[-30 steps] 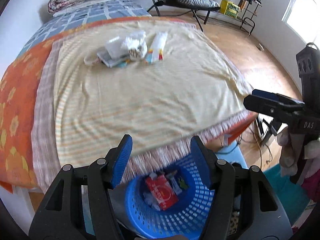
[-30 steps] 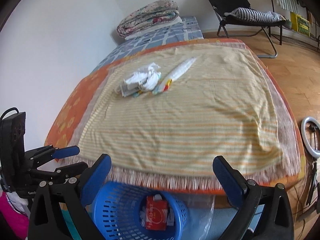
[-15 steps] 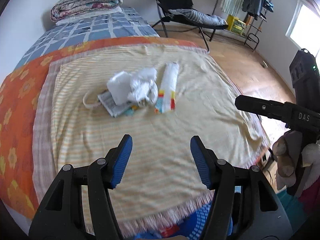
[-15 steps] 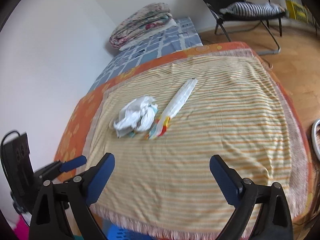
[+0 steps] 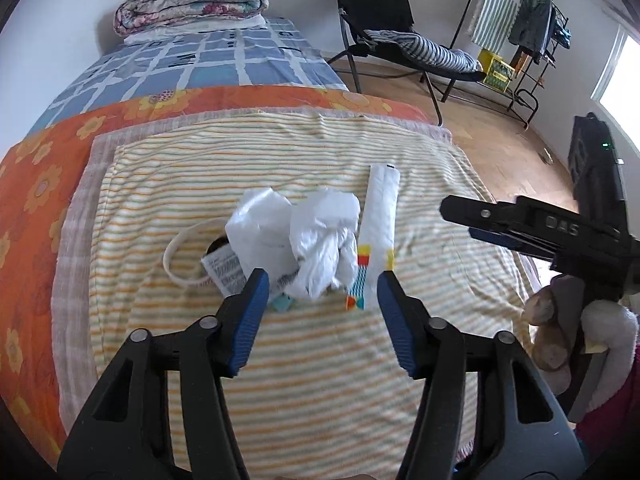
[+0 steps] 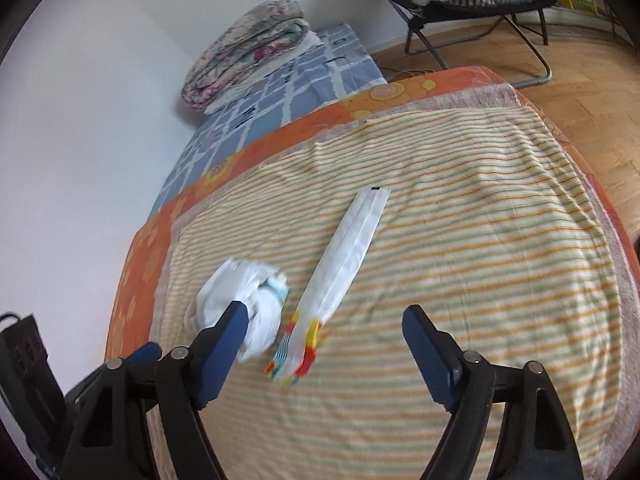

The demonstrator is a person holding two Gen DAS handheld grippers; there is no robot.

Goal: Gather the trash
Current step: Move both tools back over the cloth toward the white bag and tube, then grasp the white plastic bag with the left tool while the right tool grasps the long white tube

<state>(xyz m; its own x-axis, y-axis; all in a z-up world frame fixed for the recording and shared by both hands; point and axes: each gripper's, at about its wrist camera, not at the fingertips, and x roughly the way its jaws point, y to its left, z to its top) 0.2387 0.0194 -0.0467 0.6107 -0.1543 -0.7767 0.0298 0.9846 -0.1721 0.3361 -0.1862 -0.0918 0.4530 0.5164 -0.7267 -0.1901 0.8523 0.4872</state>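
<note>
White trash sits mid-bed on the striped blanket (image 5: 320, 360): rubber ring (image 5: 176, 256), printed paper (image 5: 224, 268), crumpled plastic (image 5: 324, 248), long wrapper (image 5: 378, 216). Left tongs (image 5: 318, 288) released, empty, just short of the plastic. Right tongs (image 6: 324, 328) released, straddling the wrapper's coloured end. Risk: soft blanket could bunch into the pinch, or neighbouring scraps snag.

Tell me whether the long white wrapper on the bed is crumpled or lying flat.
Flat. The long white wrapper lies stretched out straight on the striped blanket, beside the crumpled white wad.
</note>
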